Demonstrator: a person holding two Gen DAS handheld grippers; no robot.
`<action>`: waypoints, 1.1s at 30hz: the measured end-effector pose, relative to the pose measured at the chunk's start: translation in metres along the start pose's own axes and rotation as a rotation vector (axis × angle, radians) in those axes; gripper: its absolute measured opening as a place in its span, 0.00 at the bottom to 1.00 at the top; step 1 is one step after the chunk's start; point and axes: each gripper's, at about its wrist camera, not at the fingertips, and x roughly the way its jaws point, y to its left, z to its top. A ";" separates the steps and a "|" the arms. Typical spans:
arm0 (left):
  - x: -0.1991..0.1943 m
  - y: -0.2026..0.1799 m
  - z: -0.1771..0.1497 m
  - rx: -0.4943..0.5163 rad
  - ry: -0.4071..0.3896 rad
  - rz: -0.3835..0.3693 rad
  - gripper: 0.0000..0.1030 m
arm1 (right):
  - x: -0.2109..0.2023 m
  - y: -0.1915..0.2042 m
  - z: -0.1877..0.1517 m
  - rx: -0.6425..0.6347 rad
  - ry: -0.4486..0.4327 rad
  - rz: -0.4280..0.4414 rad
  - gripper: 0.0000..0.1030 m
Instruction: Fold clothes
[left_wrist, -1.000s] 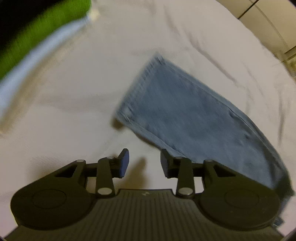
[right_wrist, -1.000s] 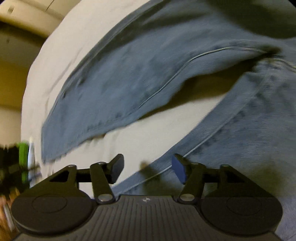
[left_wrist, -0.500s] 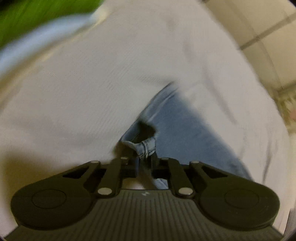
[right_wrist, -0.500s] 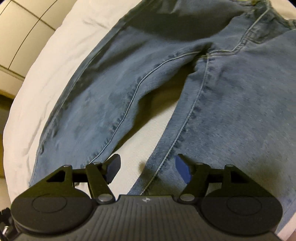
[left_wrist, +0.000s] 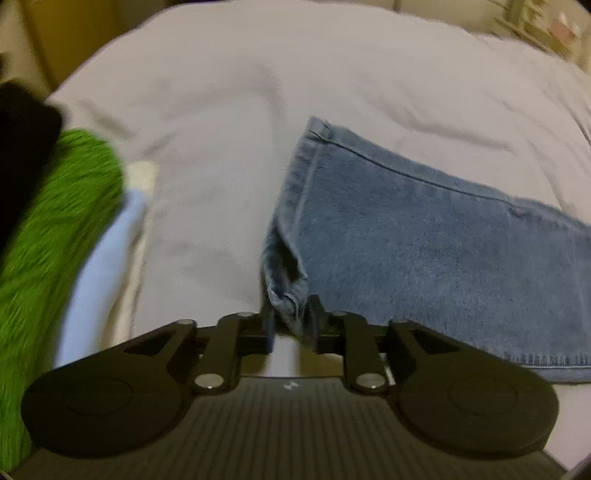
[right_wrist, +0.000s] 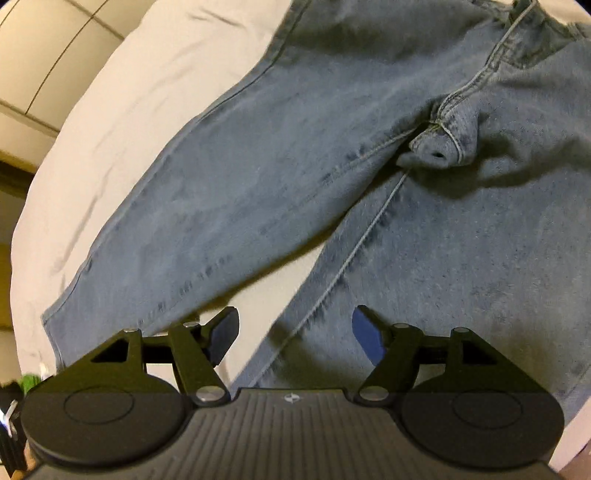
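Note:
Blue jeans lie spread on a white sheet (left_wrist: 221, 147). In the left wrist view one jeans leg (left_wrist: 424, 251) runs off to the right, and its bunched hem corner (left_wrist: 290, 295) sits pinched between the pads of my left gripper (left_wrist: 291, 325), whose jaws are opening. In the right wrist view both legs of the jeans (right_wrist: 258, 177) meet at a puckered crotch seam (right_wrist: 439, 144). My right gripper (right_wrist: 295, 332) hovers over the gap between the legs, jaws opening wide, nothing between them.
A fuzzy green cloth (left_wrist: 48, 240), a pale blue cloth (left_wrist: 99, 266) and something black (left_wrist: 22, 140) lie piled at the left of the sheet. The sheet's edge (right_wrist: 110, 129) curves down the left of the right wrist view, with pale panelled wall (right_wrist: 44, 48) beyond.
My left gripper closed on the hem corner of the jeans leg, then rolled and shifted with it. My right gripper moved over the jeans and the crotch seam came into view.

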 end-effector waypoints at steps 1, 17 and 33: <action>-0.009 -0.002 -0.001 -0.011 -0.003 0.010 0.21 | -0.006 -0.003 -0.001 -0.018 -0.008 -0.011 0.69; -0.173 0.005 -0.232 -0.453 0.370 -0.135 0.29 | -0.066 -0.117 -0.011 -0.003 0.010 -0.107 0.70; -0.191 -0.008 -0.303 -0.829 0.152 0.069 0.11 | -0.093 -0.306 0.048 0.303 -0.094 -0.021 0.76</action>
